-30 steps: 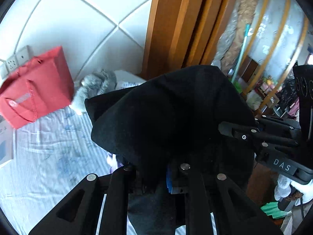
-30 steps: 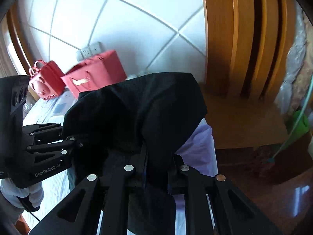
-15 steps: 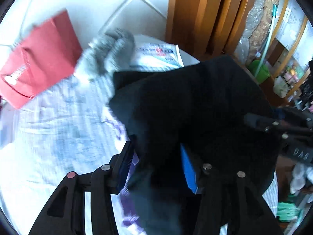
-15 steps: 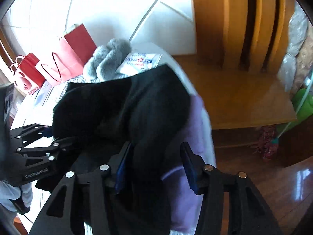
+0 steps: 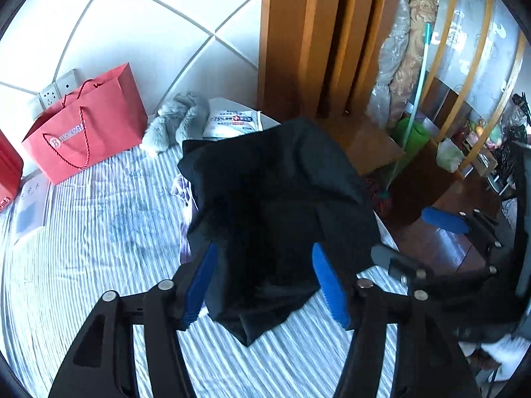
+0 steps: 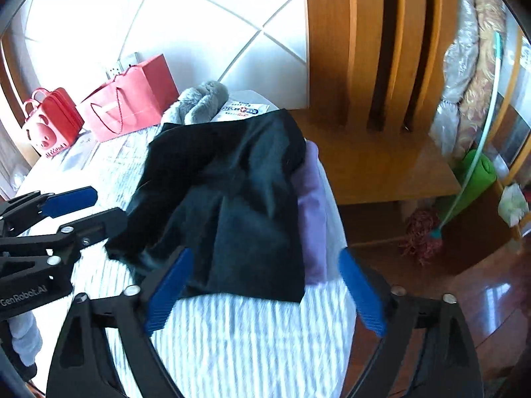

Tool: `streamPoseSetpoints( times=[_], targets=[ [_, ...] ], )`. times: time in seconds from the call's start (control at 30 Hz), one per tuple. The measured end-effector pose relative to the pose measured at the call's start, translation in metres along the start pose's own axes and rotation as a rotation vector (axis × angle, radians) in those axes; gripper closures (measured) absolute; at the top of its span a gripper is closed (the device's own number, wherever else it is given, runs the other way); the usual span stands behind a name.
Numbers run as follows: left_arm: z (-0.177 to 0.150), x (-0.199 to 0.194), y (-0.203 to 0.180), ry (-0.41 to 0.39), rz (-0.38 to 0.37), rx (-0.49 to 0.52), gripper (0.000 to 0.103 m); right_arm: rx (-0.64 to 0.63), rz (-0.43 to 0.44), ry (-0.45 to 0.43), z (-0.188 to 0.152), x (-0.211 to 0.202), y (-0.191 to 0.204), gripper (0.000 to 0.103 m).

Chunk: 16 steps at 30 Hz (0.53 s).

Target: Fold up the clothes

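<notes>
Black garment [image 6: 232, 205] lies in a compact, roughly rectangular bundle on the striped sheet [image 6: 245, 338], dead ahead of both grippers and partly over a lilac cloth [image 6: 312, 205] at the bed's far-right edge. Its surface is matte and rumpled; one loose corner trails toward the left gripper [image 5: 265, 285], and the near hem is uneven.

Left gripper: fingers spread wide, bracketing the near end of the garment, clamping nothing. Right gripper [image 6: 265, 288]: likewise spread, its blue pads [image 6: 361, 295] either side of the near hem, empty.

Judgement: the garment is released and lies doubled over. This fits either a fold just laid down or a bundle awaiting a further fold; the pictures do not settle which. Any further handling would call for pinching a clean edge, since layers would slip.

Beyond it: grey plush [image 6: 199, 102], red bag [image 6: 132, 99].
</notes>
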<state>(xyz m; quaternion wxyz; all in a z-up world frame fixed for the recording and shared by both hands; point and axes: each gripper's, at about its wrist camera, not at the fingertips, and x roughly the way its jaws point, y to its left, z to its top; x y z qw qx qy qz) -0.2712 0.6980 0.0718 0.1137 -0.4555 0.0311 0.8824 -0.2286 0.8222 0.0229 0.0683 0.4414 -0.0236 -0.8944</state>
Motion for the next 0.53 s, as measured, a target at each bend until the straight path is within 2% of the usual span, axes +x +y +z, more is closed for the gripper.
streamPoseSetpoints(
  times=[0.07, 0.2, 0.27, 0.53],
  targets=[
    [-0.009, -0.007, -0.004, -0.026, 0.021, 0.007, 0.041, 0.005, -0.001, -0.006, -0.004, -0.004, 0.0, 0.007],
    [-0.018, -0.018, -0.019, -0.022, -0.008, 0.007, 0.041, 0.006, -0.01, -0.011, -0.007, -0.007, 0.002, 0.006],
    [-0.019, -0.023, -0.021, -0.015, -0.027, 0.001, 0.041, 0.006, -0.014, -0.013, -0.008, -0.009, 0.002, 0.001],
    [-0.021, -0.028, -0.03, -0.026, 0.015, 0.057, 0.04, 0.007, -0.031, -0.021, -0.013, -0.016, 0.005, 0.0]
  ],
)
